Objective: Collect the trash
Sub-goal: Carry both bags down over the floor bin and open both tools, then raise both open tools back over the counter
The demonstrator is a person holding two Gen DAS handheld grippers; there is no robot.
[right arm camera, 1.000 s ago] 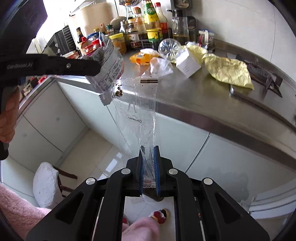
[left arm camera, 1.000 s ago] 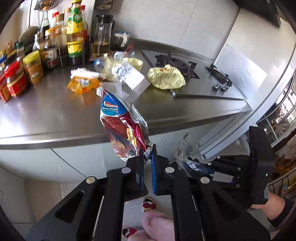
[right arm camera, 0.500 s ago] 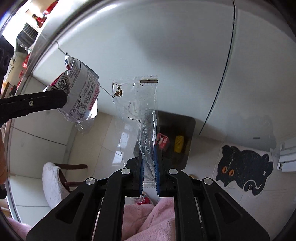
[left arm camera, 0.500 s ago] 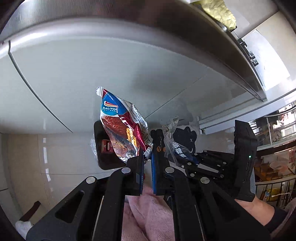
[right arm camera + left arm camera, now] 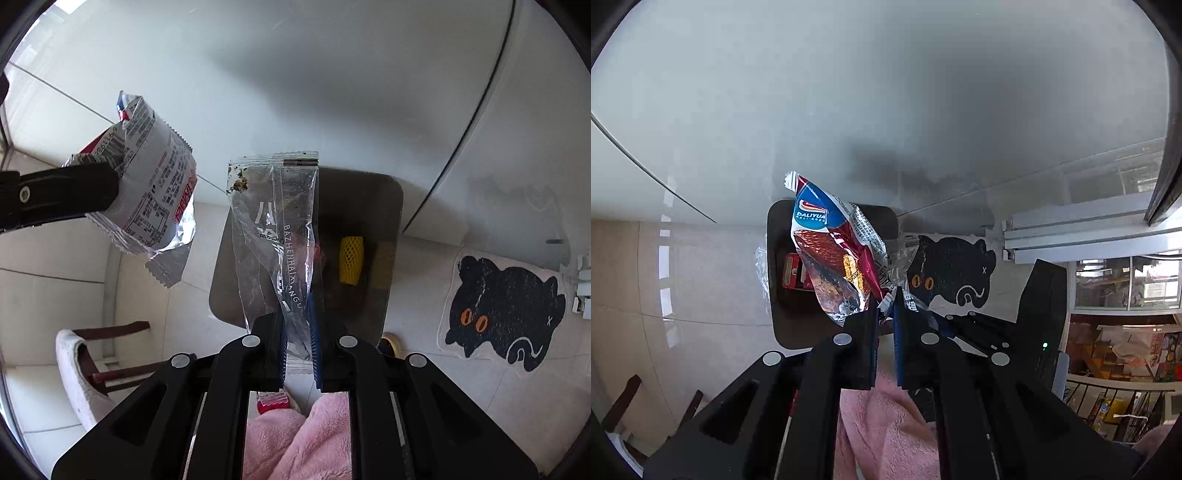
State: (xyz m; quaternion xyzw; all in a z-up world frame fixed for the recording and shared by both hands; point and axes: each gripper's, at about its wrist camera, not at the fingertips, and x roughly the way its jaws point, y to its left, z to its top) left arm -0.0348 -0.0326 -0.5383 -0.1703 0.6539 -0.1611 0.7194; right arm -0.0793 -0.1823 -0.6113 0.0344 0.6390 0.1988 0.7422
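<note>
Nearest in both wrist views: pink fleece clothing (image 5: 295,435) at the bottom edge, under the black gripper frames.

Left hand-held gripper (image 5: 885,314): jaws nearly closed, pinching the lower corner of a red and blue foil snack wrapper (image 5: 834,266). Wrapper sticks up and left from the fingertips, crumpled, silver inside showing at the torn bottom. In the right wrist view the same wrapper (image 5: 147,195) shows its white printed back, hanging from the left gripper's black finger at the left edge.

Right hand-held gripper (image 5: 299,332): jaws close together, clamped on the lower end of a clear plastic wrapper (image 5: 273,236). It stands up from the fingertips, crumbs (image 5: 238,182) stuck in the top left corner, white lettering down the middle. In the left wrist view the right gripper's body sits just right of the left fingers, clear film at its tip.

Below and beyond both wrappers: dark rectangular trash bin (image 5: 391,206) on the tile floor, against the white cabinet front (image 5: 295,81). Inside it a yellow foam net sleeve (image 5: 351,266); left view shows a red pack (image 5: 792,271) in the bin (image 5: 783,328). Both wrappers are held above the bin, not inside it.

Right of the bin, black cat-shaped floor mat (image 5: 506,306) with orange eyes. Left side, wooden chair with a white cushion (image 5: 79,365).
</note>
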